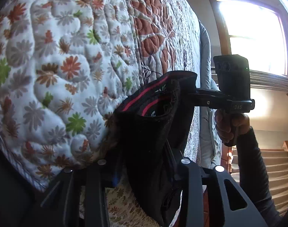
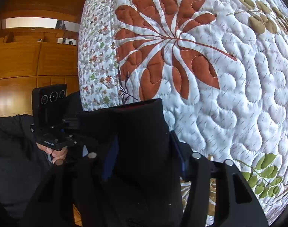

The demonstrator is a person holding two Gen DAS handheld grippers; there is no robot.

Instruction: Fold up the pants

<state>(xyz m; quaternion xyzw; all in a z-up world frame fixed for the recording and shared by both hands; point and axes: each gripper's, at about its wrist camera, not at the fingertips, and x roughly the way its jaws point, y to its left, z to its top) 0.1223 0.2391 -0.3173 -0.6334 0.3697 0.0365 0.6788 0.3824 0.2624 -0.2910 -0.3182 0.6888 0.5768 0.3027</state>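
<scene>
Left wrist view: left gripper (image 1: 144, 172) clenched on black fabric pants with red-striped waistband (image 1: 153, 117), lower centre; right gripper (image 1: 189, 92) pinches waistband, centre right.

Right wrist view: pants (image 2: 140, 132) lower centre, jaws grasping cloth above white floral quilted bedspread (image 2: 229, 94). Risk, judged: uneven pull slips waistband free, skewing fold.

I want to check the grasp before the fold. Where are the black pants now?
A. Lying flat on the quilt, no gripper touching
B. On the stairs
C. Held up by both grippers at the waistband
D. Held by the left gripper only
C: the black pants hang above the quilt, with the left gripper and the right gripper each shut on the red-striped waistband.
</scene>
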